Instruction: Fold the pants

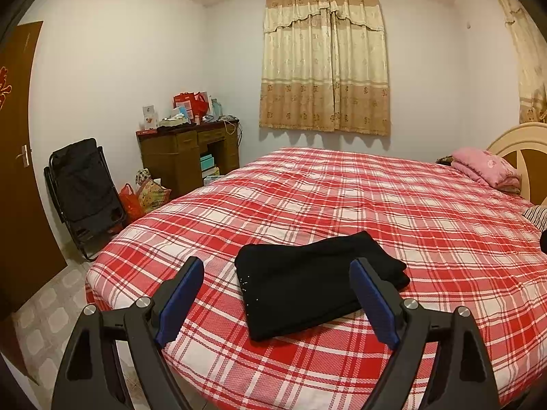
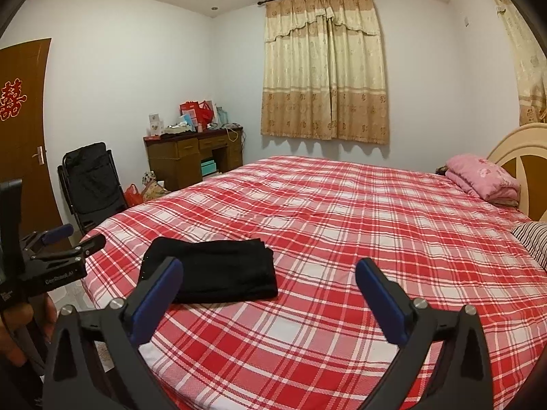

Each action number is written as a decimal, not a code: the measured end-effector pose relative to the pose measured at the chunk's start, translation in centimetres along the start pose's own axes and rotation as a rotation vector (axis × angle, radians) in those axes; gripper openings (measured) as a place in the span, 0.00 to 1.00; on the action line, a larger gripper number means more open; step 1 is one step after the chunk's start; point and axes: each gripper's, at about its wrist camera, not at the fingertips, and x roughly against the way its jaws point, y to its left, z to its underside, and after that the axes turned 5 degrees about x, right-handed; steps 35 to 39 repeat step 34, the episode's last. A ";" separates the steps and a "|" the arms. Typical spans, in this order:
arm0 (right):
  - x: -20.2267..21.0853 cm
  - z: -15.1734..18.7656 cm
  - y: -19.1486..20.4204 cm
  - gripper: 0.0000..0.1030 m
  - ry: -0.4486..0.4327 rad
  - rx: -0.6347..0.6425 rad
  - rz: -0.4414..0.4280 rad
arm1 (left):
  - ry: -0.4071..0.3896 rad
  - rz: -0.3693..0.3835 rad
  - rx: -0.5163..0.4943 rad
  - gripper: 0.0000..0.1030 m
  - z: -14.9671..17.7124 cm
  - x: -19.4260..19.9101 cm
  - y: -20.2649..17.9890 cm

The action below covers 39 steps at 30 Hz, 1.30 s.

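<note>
Black pants [image 1: 307, 283] lie folded into a compact rectangle near the foot of the red plaid bed [image 1: 342, 188]. My left gripper [image 1: 277, 263] hovers just short of them with its blue pads wide apart and nothing between them. In the right wrist view the pants [image 2: 218, 270] sit left of centre on the bed [image 2: 342, 205]. My right gripper [image 2: 269, 263] is open and empty, held over the bedspread to the right of the pants. The left gripper [image 2: 80, 235] shows at the left edge of that view, carried by a hand [image 2: 13, 335].
A folded pink quilt [image 1: 485, 167] and a striped pillow [image 2: 533, 239] lie by the headboard [image 1: 523, 143] on the right. Beyond the bed's left side stand a cluttered wooden desk [image 1: 188, 150], a black folding chair [image 1: 85, 191], bags on the floor [image 1: 147, 194] and a brown door [image 1: 17, 171].
</note>
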 end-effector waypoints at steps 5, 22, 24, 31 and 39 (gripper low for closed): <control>0.0 0.0 0.0 1.00 -0.004 0.001 0.001 | -0.002 0.013 -0.004 0.86 0.1 0.1 -0.2; 0.7 0.0 -0.9 1.00 -0.038 -0.016 0.005 | -0.020 0.027 -0.014 0.86 -0.2 0.9 -0.4; 0.7 -0.1 -0.8 1.00 -0.038 -0.013 0.003 | -0.019 0.025 -0.016 0.86 -0.3 0.9 -0.4; 0.5 0.0 -0.6 1.00 -0.029 -0.010 -0.002 | -0.027 0.024 -0.035 0.86 0.1 0.8 -0.6; 0.5 0.1 -0.4 1.00 -0.024 -0.005 -0.002 | -0.023 0.034 -0.036 0.86 0.2 0.7 -0.6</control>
